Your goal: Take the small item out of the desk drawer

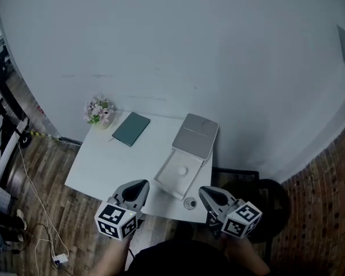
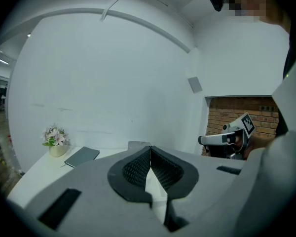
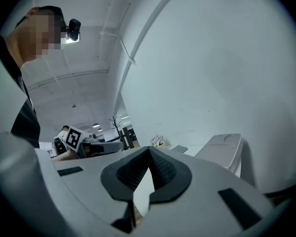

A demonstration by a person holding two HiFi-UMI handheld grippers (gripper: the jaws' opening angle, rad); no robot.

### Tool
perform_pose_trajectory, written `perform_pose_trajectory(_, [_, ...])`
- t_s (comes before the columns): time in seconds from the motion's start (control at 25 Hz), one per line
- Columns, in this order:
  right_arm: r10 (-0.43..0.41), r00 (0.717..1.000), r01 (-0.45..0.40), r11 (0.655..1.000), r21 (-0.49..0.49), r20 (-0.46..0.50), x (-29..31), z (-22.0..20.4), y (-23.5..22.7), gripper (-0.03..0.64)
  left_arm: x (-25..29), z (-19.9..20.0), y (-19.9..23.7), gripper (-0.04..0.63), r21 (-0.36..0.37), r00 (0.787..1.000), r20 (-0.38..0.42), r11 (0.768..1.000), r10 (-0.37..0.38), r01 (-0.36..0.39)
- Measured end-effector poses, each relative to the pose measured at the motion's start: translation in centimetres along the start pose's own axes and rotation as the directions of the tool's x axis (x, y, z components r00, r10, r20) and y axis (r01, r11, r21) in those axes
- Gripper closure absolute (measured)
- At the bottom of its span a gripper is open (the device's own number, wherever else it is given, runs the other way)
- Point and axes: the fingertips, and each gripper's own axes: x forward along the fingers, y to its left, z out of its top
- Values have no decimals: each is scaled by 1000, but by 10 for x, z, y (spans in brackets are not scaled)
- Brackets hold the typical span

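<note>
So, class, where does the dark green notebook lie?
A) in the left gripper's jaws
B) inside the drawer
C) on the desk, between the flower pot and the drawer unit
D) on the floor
C: in the head view the notebook lies flat on the desk, with the flower pot to its left and the drawer unit to its right.

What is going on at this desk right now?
A person holds a gripper in each hand over the near edge of the white desk. The left gripper and the right gripper are both shut and empty. The small drawer on the desk stands open, with a small white item inside it, untouched.
</note>
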Motion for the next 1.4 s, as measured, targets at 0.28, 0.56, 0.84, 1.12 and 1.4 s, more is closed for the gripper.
perform_pose_trajectory(0.28, [5, 998, -1, 999, 54, -61, 15, 4, -76, 614, 68, 25, 15, 584, 15, 999, -14, 999, 31, -30])
perform_pose_trajectory(0.56, [40, 992, -36, 999, 38, -120, 63, 1, -87, 614, 77, 3, 55, 584, -43, 996, -55, 997, 68, -70])
perform_pose_trajectory(0.84, [82, 974, -84, 996, 1, -212, 114, -9, -76, 614, 86, -9, 102, 584, -58, 993, -82, 995, 81, -86])
perform_pose_trajectory(1.12, [59, 957, -55, 998, 22, -285, 145, -40, -89, 612, 94, -30, 116, 584, -99, 992, -115, 993, 53, -65])
perform_pose_trajectory(1.4, [33, 917, -45, 999, -22, -398, 157, -76, -112, 609, 105, -46, 116, 584, -115, 989, -149, 992, 25, -42])
